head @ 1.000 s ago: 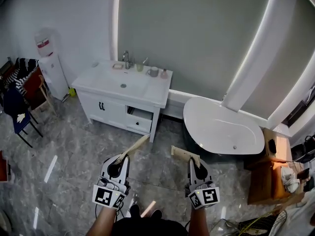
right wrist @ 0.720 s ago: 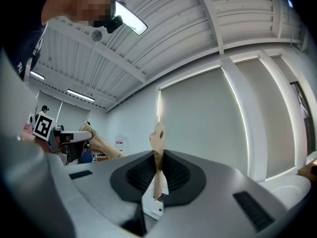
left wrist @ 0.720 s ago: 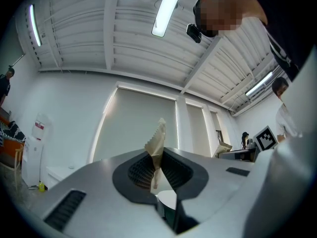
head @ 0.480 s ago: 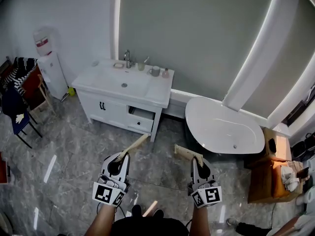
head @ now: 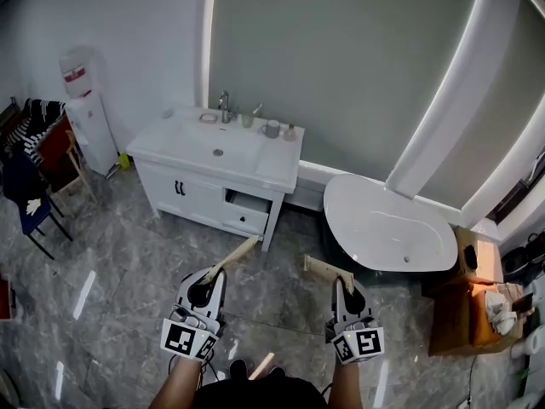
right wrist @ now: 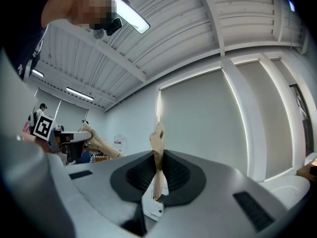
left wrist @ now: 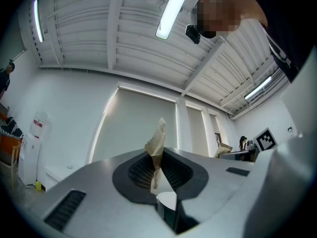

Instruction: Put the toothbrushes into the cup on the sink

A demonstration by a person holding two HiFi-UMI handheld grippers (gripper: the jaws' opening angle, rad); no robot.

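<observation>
Left gripper [head: 218, 276]: jaws clenched on a paper-wrapped toothbrush [head: 238, 255], lower centre, angled up-right.
Right gripper [head: 340, 283]: jaws clamped on the second wrapped toothbrush [head: 325, 270], lying crosswise.
Cup [head: 271, 129]: on the sink counter [head: 277, 167], upper centre-left, well apart from both.

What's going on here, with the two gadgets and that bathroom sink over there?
A person stands on the tiled floor with a gripper in each hand. The left gripper has its fingers shut on a tan wrapped toothbrush, and the right gripper is shut on a second toothbrush. The white sink stands across the floor ahead of them, so neither brush has reached it yet.
</observation>
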